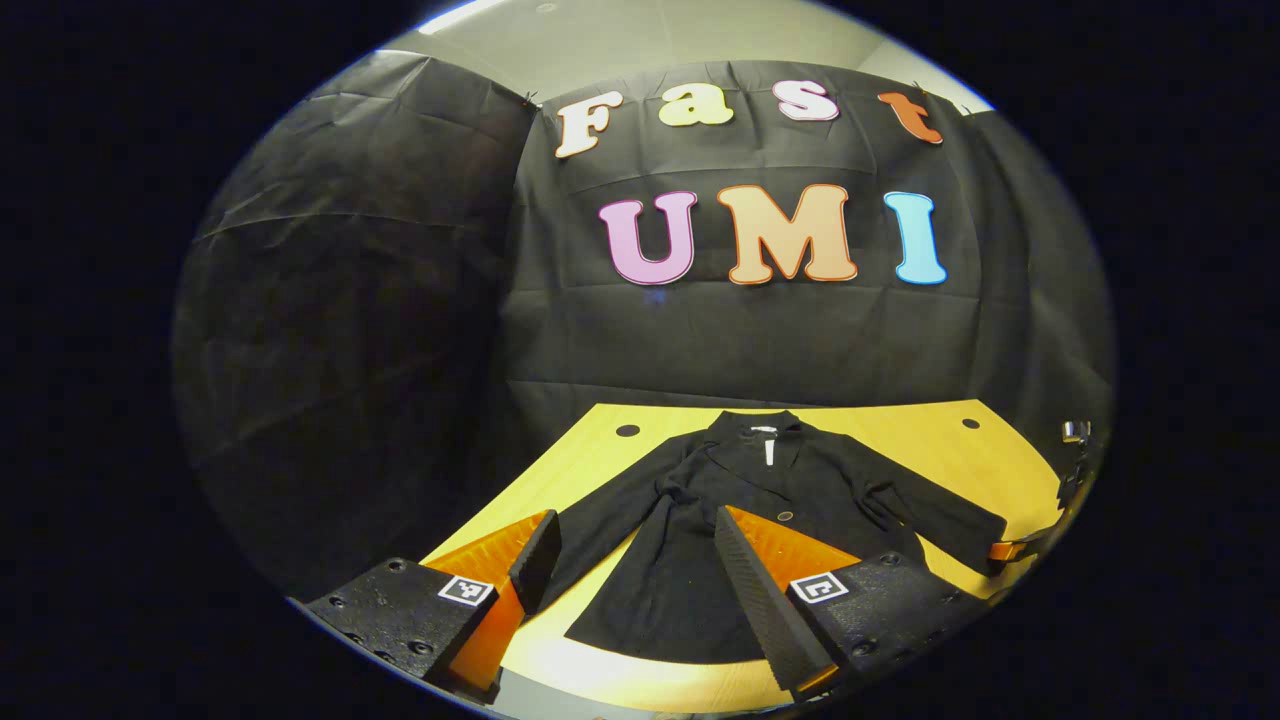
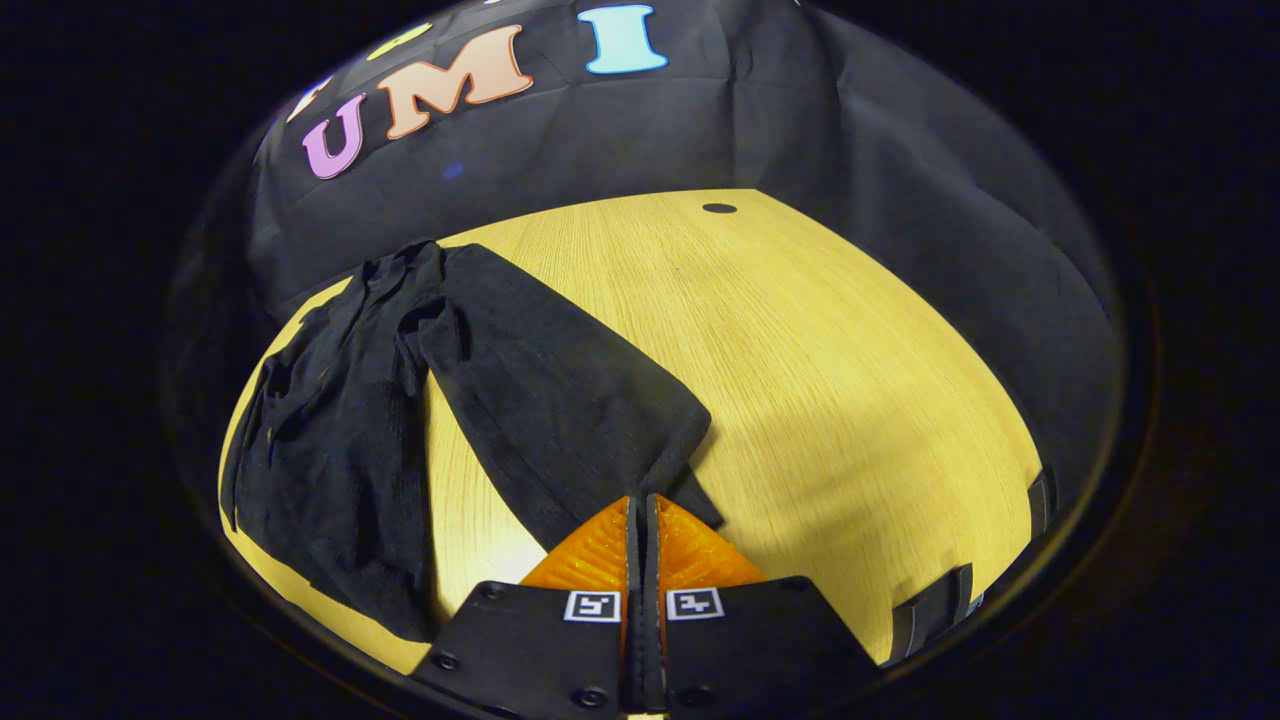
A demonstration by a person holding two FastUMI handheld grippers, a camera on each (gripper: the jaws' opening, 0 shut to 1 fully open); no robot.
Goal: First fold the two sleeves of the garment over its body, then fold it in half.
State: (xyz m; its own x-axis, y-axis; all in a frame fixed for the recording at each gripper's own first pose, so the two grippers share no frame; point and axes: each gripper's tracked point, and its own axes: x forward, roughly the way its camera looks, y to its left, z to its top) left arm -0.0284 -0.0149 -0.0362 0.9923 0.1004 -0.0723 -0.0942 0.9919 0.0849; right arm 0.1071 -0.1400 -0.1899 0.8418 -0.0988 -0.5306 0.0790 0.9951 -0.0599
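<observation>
Pinching the sleeve [image 2: 560, 400] cuff just ahead, your right gripper [image 2: 643, 515] is closed on it, ready to fold; your left gripper [image 1: 635, 555] hangs open over the garment [image 1: 720, 530] on the bench [image 1: 900, 440].

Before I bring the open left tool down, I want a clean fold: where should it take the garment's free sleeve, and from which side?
Take the free sleeve at its cuff end near the table's front, coming from its outer edge. It lies flat, angled away from the black jacket's body, so the cuff probably swings over easiest. The left tool hovers open above it; the right tool grips the other cuff.
</observation>
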